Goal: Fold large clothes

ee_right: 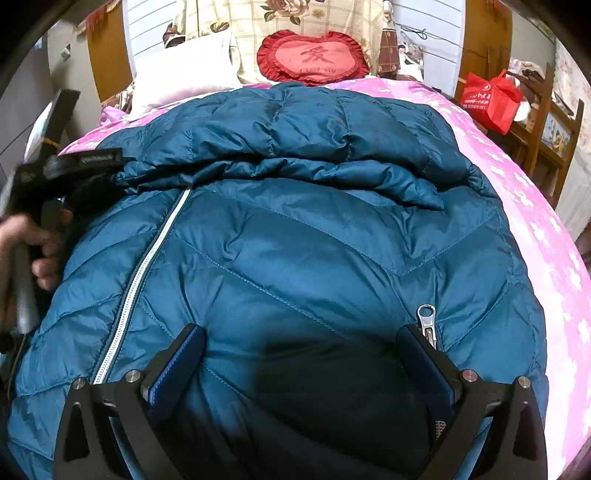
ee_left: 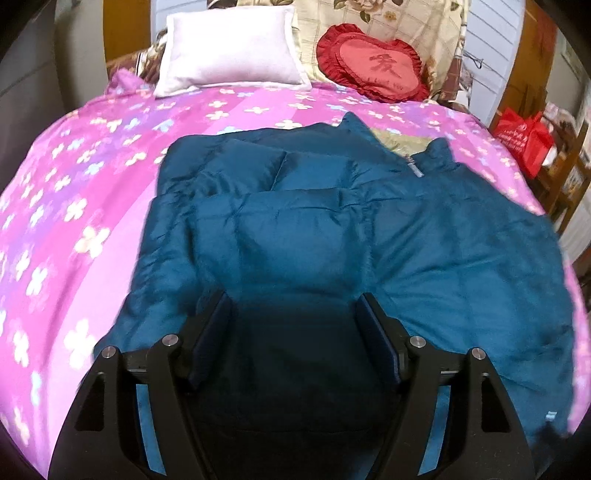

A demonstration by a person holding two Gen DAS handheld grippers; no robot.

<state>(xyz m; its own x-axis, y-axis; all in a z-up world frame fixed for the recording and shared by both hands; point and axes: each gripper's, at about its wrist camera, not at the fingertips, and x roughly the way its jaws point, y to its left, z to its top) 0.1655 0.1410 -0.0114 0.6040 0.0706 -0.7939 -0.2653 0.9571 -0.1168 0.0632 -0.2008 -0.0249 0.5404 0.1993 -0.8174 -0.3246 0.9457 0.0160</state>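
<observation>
A large teal quilted down jacket (ee_left: 424, 251) lies spread on a bed with a pink flowered cover (ee_left: 74, 192). In the left wrist view its sleeves are folded in over the body, and my left gripper (ee_left: 295, 302) is open just above the jacket's near part. In the right wrist view the jacket (ee_right: 314, 240) fills the frame, with a white zipper (ee_right: 147, 258) and a metal zipper pull (ee_right: 426, 321). My right gripper (ee_right: 303, 336) is open over the jacket's front, holding nothing. The other gripper and the hand on it show in the right wrist view (ee_right: 33, 206) at the jacket's left edge.
A white pillow (ee_left: 229, 48), a red heart-shaped cushion (ee_left: 373, 62) and a floral pillow (ee_left: 406, 18) lie at the head of the bed. A red bag (ee_left: 521, 136) sits on a wooden shelf to the right of the bed.
</observation>
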